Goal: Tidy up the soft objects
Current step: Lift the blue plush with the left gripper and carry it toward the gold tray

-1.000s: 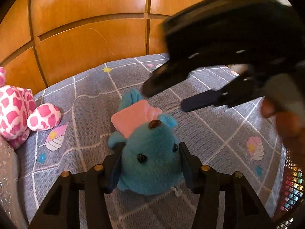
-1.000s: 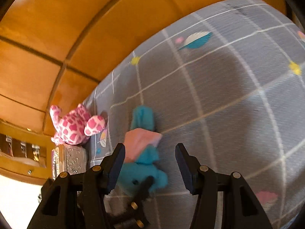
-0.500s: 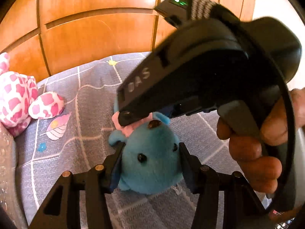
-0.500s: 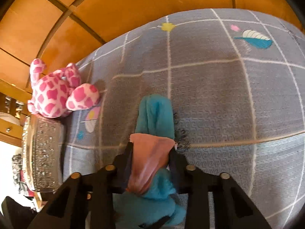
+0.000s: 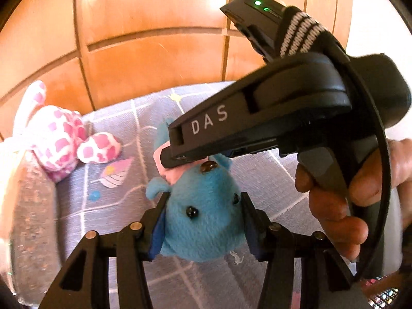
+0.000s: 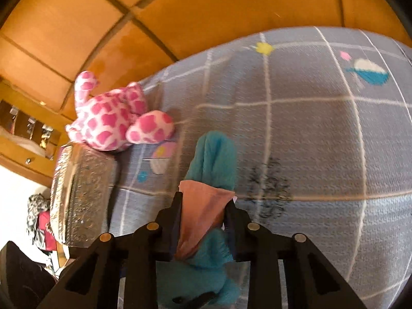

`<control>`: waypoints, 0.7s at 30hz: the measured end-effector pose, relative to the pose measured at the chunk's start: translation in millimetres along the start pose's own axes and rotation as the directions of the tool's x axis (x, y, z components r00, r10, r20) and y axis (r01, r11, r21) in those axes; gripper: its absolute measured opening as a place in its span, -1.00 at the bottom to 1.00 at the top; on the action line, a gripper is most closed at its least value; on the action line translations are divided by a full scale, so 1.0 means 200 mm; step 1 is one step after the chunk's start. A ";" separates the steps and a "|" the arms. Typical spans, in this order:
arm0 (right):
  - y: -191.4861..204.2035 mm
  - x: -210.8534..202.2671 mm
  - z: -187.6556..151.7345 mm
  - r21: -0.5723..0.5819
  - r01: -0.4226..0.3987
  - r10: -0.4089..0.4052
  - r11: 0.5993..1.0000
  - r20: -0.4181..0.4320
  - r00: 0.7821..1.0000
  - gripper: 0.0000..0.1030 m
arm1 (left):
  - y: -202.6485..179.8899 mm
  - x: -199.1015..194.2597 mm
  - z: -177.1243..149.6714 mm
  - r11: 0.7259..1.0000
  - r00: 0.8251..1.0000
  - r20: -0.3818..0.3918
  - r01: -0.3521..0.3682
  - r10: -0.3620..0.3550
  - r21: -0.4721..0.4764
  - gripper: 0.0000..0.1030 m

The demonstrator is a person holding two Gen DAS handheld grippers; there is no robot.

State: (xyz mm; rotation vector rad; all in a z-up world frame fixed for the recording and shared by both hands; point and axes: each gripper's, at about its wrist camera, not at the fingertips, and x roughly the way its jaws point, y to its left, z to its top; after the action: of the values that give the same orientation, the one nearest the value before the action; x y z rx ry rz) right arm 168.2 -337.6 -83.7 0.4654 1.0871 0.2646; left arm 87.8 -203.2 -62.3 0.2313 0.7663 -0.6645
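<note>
Blue plush toy (image 5: 206,213): lay on the grey patterned bedspread (image 5: 257,188), head toward the left wrist camera, pink shirt (image 6: 200,211) around the body, legs pointing away toward 12 o'clock in the right wrist view.
Left gripper (image 5: 203,221): closed around the toy's head, one finger pressed to each cheek, at 6 o'clock in its own view.
Right gripper (image 6: 204,221): closed on the pink shirt, fingers pinching the cloth from both sides, at 6 o'clock in its own view; body marked "DAS", seen from the left wrist view reaching in from 3 o'clock, tip touching the toy just above the brown nose.
Right hand (image 5: 347,193): wrapped around the right gripper's handle, at 4 o'clock in the left wrist view.
Toy relative to grippers: held at both ends, head in the left one, middle in the right one.
Pink spotted plush (image 6: 118,121): lay at 10 o'clock of the blue toy, well apart, near the bedspread's edge, resting partly on the silver embossed cushion (image 6: 79,195).
Wooden panelling (image 5: 154,51): stood behind the bed, at 12 o'clock.
</note>
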 end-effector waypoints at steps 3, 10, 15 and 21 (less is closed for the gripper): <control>0.06 -0.03 -0.01 -0.040 -0.027 0.028 0.999 0.029 0.999 -0.45 | 0.02 -0.08 0.00 1.000 1.000 0.021 -0.020 0.020 -0.008 0.01; 0.21 -0.09 -0.02 -0.072 -0.104 0.110 0.992 0.076 0.991 -0.45 | 0.10 -0.27 -0.01 0.996 0.996 0.054 -0.073 0.075 -0.046 0.01; 0.37 -0.14 -0.05 -0.119 -0.144 0.156 0.982 0.107 0.982 -0.45 | 0.14 -0.41 -0.03 0.991 0.990 0.088 -0.105 0.113 -0.086 0.01; 0.57 -0.16 -0.08 -0.191 -0.157 0.182 0.969 0.125 0.975 -0.45 | 0.22 -0.53 -0.07 0.985 0.983 0.119 -0.129 0.143 -0.118 0.01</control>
State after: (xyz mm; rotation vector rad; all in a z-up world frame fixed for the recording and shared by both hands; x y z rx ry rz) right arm 140.8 -248.1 -9.2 0.4094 0.8761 0.4704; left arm 51.8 -113.6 0.7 0.1382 0.6558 -0.5009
